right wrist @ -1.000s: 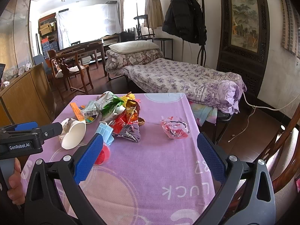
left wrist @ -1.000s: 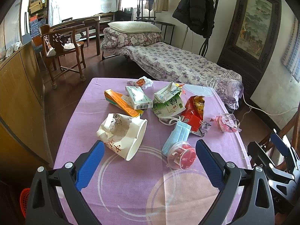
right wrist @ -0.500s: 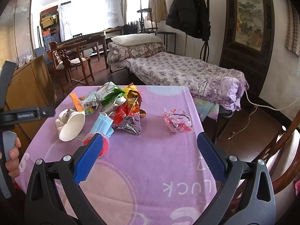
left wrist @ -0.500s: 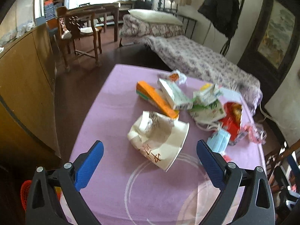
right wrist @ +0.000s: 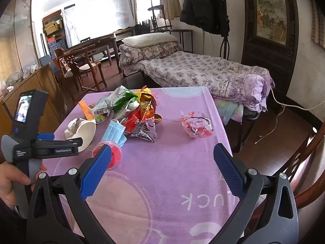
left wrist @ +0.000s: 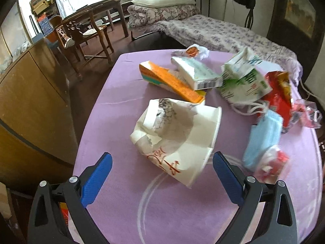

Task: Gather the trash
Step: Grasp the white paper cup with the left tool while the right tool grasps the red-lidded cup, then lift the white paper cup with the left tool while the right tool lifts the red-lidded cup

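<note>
Trash lies on a table with a purple cloth (left wrist: 126, 203). A crushed white paper cup (left wrist: 178, 140) lies on its side just ahead of my open, empty left gripper (left wrist: 162, 174). Behind it are an orange box (left wrist: 172, 81), a white box (left wrist: 195, 73), a green-white bag (left wrist: 243, 81), a red snack bag (left wrist: 278, 93), a blue face mask (left wrist: 262, 140) and a red-lidded plastic cup (left wrist: 272, 164). My right gripper (right wrist: 162, 168) is open and empty above the cloth (right wrist: 162, 193). A clear red wrapper (right wrist: 197, 124) lies ahead of it. The left gripper shows in the right wrist view (right wrist: 46, 142) beside the paper cup (right wrist: 81, 130).
A wooden cabinet (left wrist: 26, 105) stands left of the table. A bed with a floral cover (right wrist: 203, 71) is behind it, wooden chairs (right wrist: 81, 69) at the back left, another chair (right wrist: 304, 162) at the right edge. A red basket (left wrist: 65, 213) is on the floor.
My left gripper has swung left and come closer to the paper cup, which now sits between its open fingers' line. My right gripper has held nearly still.
</note>
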{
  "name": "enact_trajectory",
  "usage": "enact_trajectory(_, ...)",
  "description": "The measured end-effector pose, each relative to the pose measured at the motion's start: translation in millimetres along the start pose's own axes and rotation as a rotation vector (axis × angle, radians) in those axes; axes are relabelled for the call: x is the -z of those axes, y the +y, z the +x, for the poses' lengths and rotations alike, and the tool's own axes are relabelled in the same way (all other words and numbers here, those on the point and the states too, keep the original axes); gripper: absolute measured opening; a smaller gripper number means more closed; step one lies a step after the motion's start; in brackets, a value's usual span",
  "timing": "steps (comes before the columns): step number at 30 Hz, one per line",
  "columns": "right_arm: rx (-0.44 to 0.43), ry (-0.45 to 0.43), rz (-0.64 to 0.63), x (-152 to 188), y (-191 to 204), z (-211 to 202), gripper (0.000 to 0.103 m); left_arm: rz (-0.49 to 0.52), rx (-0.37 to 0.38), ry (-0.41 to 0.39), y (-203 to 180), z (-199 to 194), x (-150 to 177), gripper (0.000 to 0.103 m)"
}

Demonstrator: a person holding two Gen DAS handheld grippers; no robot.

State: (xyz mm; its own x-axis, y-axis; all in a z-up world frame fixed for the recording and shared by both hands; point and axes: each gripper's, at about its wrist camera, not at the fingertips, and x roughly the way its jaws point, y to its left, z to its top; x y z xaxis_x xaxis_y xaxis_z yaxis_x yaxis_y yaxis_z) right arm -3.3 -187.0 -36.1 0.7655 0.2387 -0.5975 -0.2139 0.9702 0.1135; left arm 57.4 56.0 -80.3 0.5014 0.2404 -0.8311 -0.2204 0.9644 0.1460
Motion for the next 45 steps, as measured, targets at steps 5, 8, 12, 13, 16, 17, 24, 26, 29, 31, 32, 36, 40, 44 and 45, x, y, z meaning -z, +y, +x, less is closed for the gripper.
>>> enact_trajectory(5, -0.001, 0.021, -0.012, 2.0, 3.2, 4.1, 0.096, -0.043, -0.018, 0.035, 12.3, 5.3, -1.8, 0.083)
enact_trajectory(8, 0.001, 0.036, -0.013, 3.5, 3.8, 8.3, 0.096, -0.084, 0.048, 0.048, 19.2, 1.4, -1.4, 0.053)
enact_trajectory(12, -0.025, 0.061, -0.036, 6.1, 9.7, 16.1, 0.096, -0.087, 0.131, 0.045, 18.7, -6.4, 2.9, 0.016)
enact_trajectory(13, -0.035, 0.068, -0.045, 7.1, 11.7, 17.5, 0.096, -0.087, 0.147, 0.04, 18.4, -9.9, 4.0, 0.014)
enact_trajectory(16, -0.088, 0.108, -0.097, 11.9, 26.5, 25.1, 0.096, -0.091, 0.186, 0.006, 18.3, -23.8, 6.8, 0.006)
enact_trajectory(17, -0.098, 0.118, -0.111, 13.7, 30.6, 27.3, 0.096, -0.1, 0.19, -0.005, 20.1, -29.2, 7.9, 0.006)
enact_trajectory(24, -0.148, 0.21, -0.211, 8.8, 71.1, 61.3, 0.096, -0.116, 0.244, -0.006, 21.0, -36.2, 6.3, 0.006)
enact_trajectory(26, -0.144, 0.227, -0.238, 5.5, 81.0, 71.7, 0.096, -0.118, 0.247, -0.003, 21.5, -34.5, 5.8, 0.006)
enact_trajectory(29, -0.136, 0.256, -0.264, 3.3, 89.8, 84.5, 0.096, -0.128, 0.239, 0.017, 24.9, -28.3, 5.9, 0.006)
enact_trajectory(31, -0.138, 0.257, -0.262, 3.6, 91.4, 88.7, 0.089, -0.14, 0.252, 0.034, 27.1, -24.7, 6.3, 0.006)
enact_trajectory(32, -0.137, 0.254, -0.259, 3.5, 91.5, 89.9, 0.08, -0.142, 0.256, 0.037, 27.1, -23.7, 6.7, 0.006)
enact_trajectory(36, -0.163, 0.274, -0.236, 5.2, 85.8, 88.5, 0.055, -0.119, 0.239, 0.048, 21.6, -19.0, 8.1, 0.01)
enact_trajectory(40, -0.192, 0.259, -0.192, 6.7, 78.1, 70.0, 0.055, -0.105, 0.215, 0.082, 18.9, -8.5, 11.4, 0.035)
enact_trajectory(44, -0.193, 0.241, -0.187, 7.6, 75.1, 57.8, 0.055, -0.095, 0.196, 0.09, 17.1, -2.6, 12.9, 0.035)
enact_trajectory(45, -0.191, 0.242, -0.185, 6.9, 74.1, 58.3, 0.055, -0.093, 0.191, 0.096, 16.0, -0.4, 13.8, 0.035)
